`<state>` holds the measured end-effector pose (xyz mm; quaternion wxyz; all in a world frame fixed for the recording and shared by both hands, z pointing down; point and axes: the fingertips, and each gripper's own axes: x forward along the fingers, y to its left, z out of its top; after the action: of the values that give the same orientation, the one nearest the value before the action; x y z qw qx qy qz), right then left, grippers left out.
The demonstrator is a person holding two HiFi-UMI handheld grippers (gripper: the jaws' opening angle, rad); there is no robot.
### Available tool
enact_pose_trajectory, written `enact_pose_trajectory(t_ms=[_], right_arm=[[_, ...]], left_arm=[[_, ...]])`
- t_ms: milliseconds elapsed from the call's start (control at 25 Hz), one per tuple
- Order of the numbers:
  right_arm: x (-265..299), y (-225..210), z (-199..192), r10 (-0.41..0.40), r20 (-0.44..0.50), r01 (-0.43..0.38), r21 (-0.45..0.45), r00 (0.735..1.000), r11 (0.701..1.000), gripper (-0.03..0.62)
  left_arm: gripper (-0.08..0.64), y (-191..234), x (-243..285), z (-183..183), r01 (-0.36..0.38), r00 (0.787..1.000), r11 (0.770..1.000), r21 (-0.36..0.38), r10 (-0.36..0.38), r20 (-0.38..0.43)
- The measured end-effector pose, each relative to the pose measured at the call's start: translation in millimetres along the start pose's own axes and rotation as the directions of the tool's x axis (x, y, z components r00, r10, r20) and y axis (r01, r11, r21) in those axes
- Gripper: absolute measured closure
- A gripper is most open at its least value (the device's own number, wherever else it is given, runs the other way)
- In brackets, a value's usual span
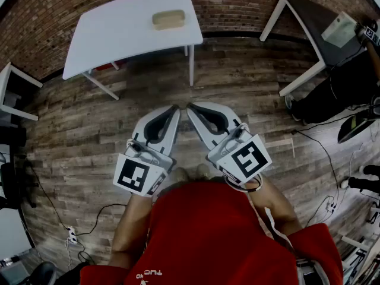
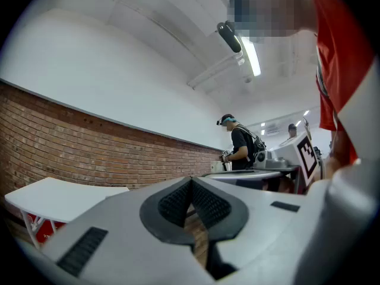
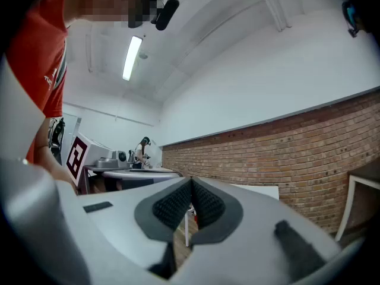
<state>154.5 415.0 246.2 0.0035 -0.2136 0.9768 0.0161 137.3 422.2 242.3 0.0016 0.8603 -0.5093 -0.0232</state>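
Far left: white rectangular counter [image 1: 113,28] on thin legs by the red brick wall [image 1: 237,5], tan oblong block [image 1: 168,19] lying toward its far right end. Nearer, over the grey wood-plank floor [image 1: 237,70]: left tongs [image 1: 175,107] pinched narrow, ribbed dark pads together at the tips, nothing between. Right beside, tips nearly touching: right tongs [image 1: 190,107], same deal, closed up and empty. Block well apart from both, farther out. Far right: dark-topped counter [image 1: 309,22] with white legs, person in dark clothes [image 1: 338,91] just beside it.
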Motion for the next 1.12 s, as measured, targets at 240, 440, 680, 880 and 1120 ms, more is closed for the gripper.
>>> enact_pose_trajectory(t_ms=[240,440,680,880,1120], right_arm=[[-5,-11,-1,0.005,0.000,-0.005,0.001,1.000,1.000,0.563],[-9,-25,0,0.013,0.021,-0.013,0.031,1.000,0.999,0.563],[-13,-50,1,0.022,0.036,-0.023,0.046,0.999,0.999,0.561],[-9,-68,4,0.053,0.043,-0.054,0.033,0.998,0.998,0.563],[0,-90,-1,0.067,0.049,-0.069,0.043,0.997,0.997,0.563]], left_arm=[[0.546,-2,11,-1,-0.009,1.000,1.000,-0.005,0.009,-0.001],[0.546,-3,23,-5,-0.025,1.000,1.000,-0.009,0.025,-0.007],[0.546,4,40,-9,-0.055,0.998,0.998,-0.016,0.055,-0.012],[0.546,15,60,-7,-0.082,0.997,0.997,-0.009,0.082,-0.004],[0.546,34,74,-5,-0.117,0.993,0.993,0.010,0.117,0.003]])
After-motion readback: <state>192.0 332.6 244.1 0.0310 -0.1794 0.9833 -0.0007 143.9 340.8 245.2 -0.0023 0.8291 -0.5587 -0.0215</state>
